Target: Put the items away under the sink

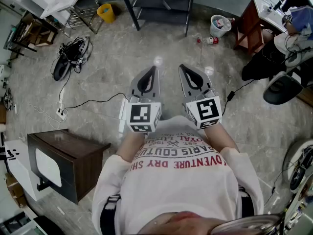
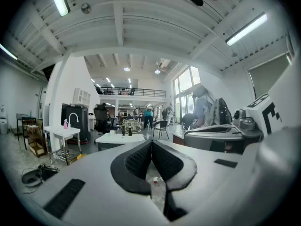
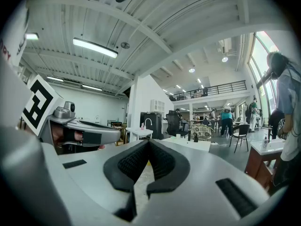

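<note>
A white sink table [image 1: 61, 4] is seen at the far left of the room, well away across the grey floor. A curved white faucet [image 2: 72, 118] is mounted upright on its top. A pink bottle [image 2: 65, 124] is stood upright just beside the faucet. A wire shelf [image 1: 80, 16] is seen below the tabletop. The basin itself cannot be made out.

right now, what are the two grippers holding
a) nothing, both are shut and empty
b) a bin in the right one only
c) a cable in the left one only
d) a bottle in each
a: the left gripper and the right gripper each have their jaws closed together at the tips, with nothing between the pads.
</note>
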The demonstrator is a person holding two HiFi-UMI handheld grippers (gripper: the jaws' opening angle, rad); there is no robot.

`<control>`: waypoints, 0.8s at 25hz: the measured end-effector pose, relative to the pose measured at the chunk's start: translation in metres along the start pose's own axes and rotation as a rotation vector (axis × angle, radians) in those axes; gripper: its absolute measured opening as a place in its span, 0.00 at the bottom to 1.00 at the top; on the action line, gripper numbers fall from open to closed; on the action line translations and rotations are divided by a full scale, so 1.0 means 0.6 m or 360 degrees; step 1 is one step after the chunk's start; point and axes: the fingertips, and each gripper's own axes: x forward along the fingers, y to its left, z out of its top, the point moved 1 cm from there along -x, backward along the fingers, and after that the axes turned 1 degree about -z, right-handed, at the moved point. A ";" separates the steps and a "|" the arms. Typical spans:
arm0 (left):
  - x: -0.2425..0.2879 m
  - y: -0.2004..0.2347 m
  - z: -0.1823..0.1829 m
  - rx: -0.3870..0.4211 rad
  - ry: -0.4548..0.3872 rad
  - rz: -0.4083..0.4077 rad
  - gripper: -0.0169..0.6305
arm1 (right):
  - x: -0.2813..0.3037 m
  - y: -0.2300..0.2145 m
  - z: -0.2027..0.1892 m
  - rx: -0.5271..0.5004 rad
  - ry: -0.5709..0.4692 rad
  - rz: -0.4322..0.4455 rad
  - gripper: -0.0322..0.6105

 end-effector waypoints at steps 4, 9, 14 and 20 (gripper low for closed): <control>0.020 0.001 0.003 -0.0015 -0.0003 -0.0018 0.06 | 0.014 -0.013 -0.003 -0.0003 0.0007 0.0012 0.08; 0.033 -0.003 0.000 -0.0027 0.0012 -0.0023 0.06 | 0.020 -0.023 -0.007 0.0007 0.0017 0.0012 0.08; 0.054 0.001 -0.006 -0.0028 0.0037 -0.0011 0.06 | 0.036 -0.045 -0.015 0.0106 -0.0006 0.0008 0.08; 0.081 0.030 -0.020 -0.0051 0.0066 -0.0041 0.06 | 0.078 -0.049 -0.030 0.0136 0.0029 0.0007 0.08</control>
